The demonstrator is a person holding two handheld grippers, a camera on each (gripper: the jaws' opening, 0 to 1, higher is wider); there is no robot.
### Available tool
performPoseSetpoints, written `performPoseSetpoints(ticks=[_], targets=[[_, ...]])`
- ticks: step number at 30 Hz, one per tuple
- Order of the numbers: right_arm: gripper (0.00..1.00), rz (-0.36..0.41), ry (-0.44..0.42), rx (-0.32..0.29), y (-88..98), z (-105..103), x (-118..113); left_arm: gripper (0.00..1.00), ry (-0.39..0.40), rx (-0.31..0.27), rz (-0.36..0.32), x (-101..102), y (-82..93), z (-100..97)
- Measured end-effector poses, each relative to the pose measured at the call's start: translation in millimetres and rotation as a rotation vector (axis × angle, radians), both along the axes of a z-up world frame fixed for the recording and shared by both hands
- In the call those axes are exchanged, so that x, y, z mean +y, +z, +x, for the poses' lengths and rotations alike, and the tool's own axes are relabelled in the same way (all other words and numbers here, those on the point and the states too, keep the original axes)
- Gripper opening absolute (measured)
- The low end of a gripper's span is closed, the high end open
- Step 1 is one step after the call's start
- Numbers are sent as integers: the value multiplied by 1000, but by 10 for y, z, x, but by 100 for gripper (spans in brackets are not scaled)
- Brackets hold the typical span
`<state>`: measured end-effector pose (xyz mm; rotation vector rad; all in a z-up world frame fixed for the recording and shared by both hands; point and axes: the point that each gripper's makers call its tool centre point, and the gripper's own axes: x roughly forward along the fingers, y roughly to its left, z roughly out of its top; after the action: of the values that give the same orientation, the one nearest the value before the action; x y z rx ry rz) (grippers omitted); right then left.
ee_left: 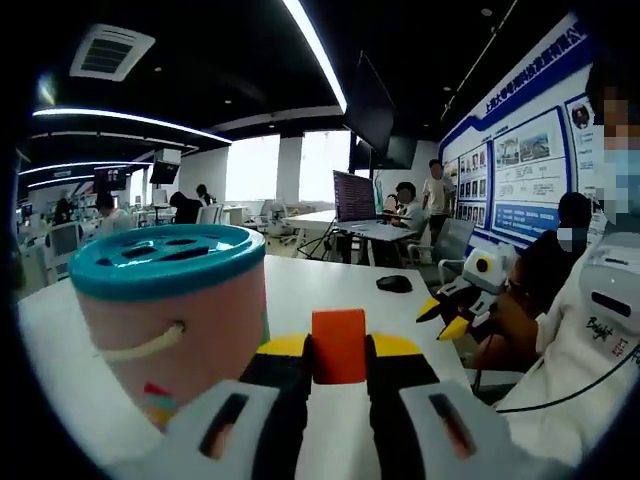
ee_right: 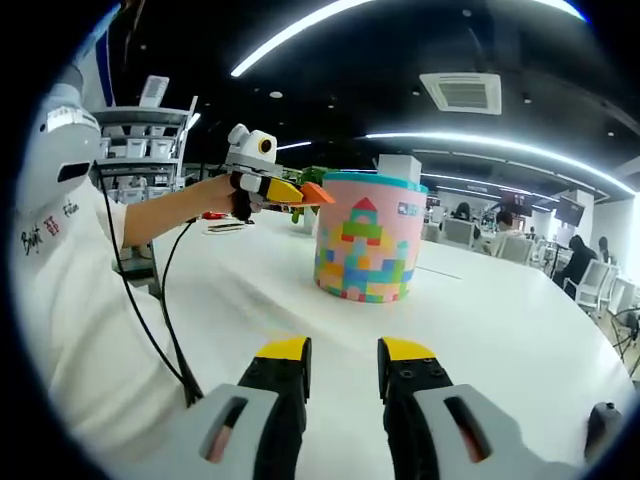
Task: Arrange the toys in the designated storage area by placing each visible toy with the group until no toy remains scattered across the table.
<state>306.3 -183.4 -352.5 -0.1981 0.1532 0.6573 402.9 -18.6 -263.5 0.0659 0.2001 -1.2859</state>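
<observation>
A wide white table (ee_right: 500,330) with a smooth, plain top spreads across both views, in a large open office with strip lights overhead.

In the right gripper view, a person in a white shirt (ee_right: 70,290) sits at nine o'clock, one bare forearm stretched out toward the centre, holding the left gripper (ee_right: 312,193) level beside the rim of the bucket. A black cable hangs from that forearm.

The toy bucket (ee_right: 368,237) stands upright on the table at about twelve o'clock from the right gripper's jaws. It is a round pink tub printed with coloured building blocks, topped by a teal lid (ee_left: 165,258) pierced with shape-sorting holes; its contents are hidden.

In the left gripper view, the left gripper's yellow-tipped black jaws are clamped on a small orange block (ee_left: 339,345), smooth and square-edged, just right of the bucket.

The right gripper (ee_right: 343,352) hovers low over the table, jaws slightly parted, holding nothing.

A black computer mouse (ee_left: 394,283) lies farther off at one o'clock.
</observation>
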Motion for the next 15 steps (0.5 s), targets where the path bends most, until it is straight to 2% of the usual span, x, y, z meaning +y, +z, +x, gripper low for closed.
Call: performPoseSetpoints(ticks=[5, 11, 15], targets=[[27, -2, -1, 1, -2, 2, 1, 21, 3, -9, -9, 45, 65, 3], [27, -2, 2, -3, 8, -5, 16, 21, 73, -49, -60, 276, 409, 145], [27, -4, -1, -6, 18, -7, 1, 21, 101, -86, -40, 467, 566, 290]])
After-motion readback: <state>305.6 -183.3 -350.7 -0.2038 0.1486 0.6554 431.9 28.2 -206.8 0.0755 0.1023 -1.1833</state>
